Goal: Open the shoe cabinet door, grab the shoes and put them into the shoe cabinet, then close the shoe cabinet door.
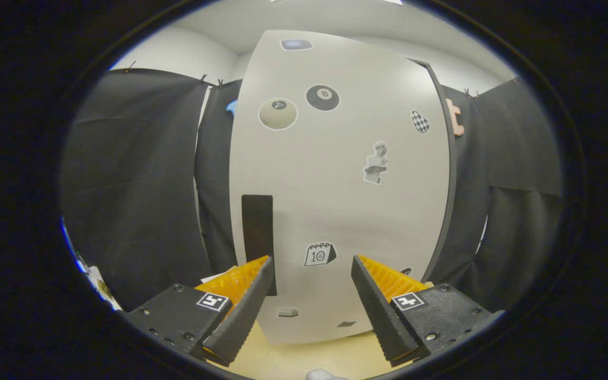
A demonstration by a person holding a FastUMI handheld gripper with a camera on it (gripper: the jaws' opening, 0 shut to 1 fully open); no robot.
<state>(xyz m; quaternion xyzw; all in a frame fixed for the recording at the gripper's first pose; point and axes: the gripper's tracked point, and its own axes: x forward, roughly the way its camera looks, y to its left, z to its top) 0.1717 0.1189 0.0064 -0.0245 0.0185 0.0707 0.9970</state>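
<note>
The shoe cabinet's pale door [346, 200] stands shut just ahead of me, dotted with stickers such as two billiard balls and a calendar. A dark vertical handle recess [257, 227] sits on the door's left side, right above my left fingertip. My gripper [312, 264] is open, fingers spread wide, with nothing between them but the door face beyond. A small pale bit of something [321, 375] shows on the floor below the fingers; I cannot tell what it is.
Black cloth walls [135, 200] hang on both sides of the cabinet. A light wooden floor [304, 353] runs under the fingers up to the cabinet's base. White room walls rise behind the cloth.
</note>
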